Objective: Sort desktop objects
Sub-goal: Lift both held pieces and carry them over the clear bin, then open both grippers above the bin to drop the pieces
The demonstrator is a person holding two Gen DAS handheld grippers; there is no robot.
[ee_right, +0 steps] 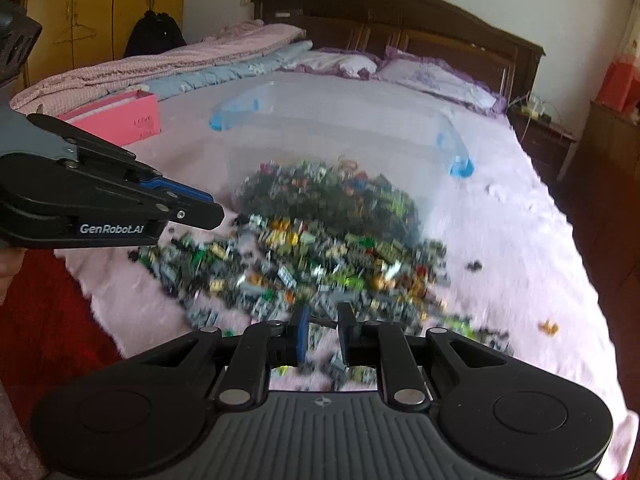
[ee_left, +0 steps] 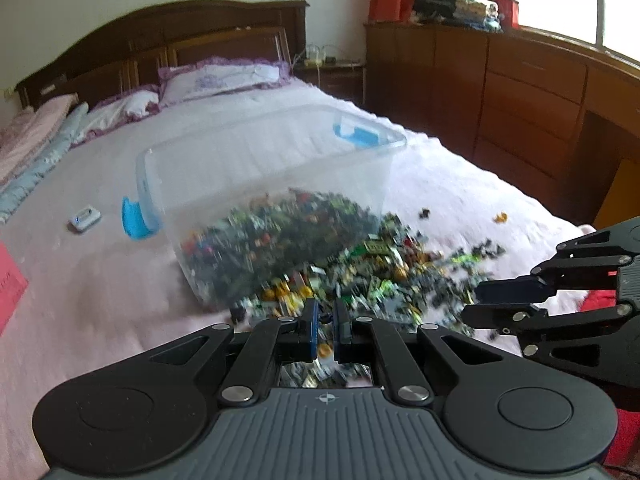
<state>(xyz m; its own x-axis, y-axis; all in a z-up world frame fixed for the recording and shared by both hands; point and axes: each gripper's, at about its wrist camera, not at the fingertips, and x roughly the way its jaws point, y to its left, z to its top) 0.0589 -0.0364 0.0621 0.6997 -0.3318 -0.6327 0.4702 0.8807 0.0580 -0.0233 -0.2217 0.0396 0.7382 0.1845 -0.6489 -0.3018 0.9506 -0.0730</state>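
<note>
A bedroom: a wide bed (ee_left: 100, 280) under a pale pink cover carries everything, its dark headboard at the far edge. In the left wrist view, a clear bin (ee_left: 272, 184) with blue clips lies tipped on its side mid-bed, its mouth toward the near edge, and a pile of small toy bricks (ee_left: 340, 272) spills from it toward the camera; a few strays lie nearer the right edge. The left gripper (ee_left: 326, 328) hangs over the pile's near fringe with its jaws together, and blur hides whether a small piece is pinched between them. The right gripper (ee_left: 480, 304) enters from the right edge. In the right wrist view, the right gripper (ee_right: 323, 332) sits above the pile's near side, jaws a narrow gap apart, nothing clearly between them; the pink box (ee_right: 132, 120) lies near the left edge. A good pick likely means steadying first, singling out one brick at the loose fringe, and not dragging neighbours off the near edge.
</note>
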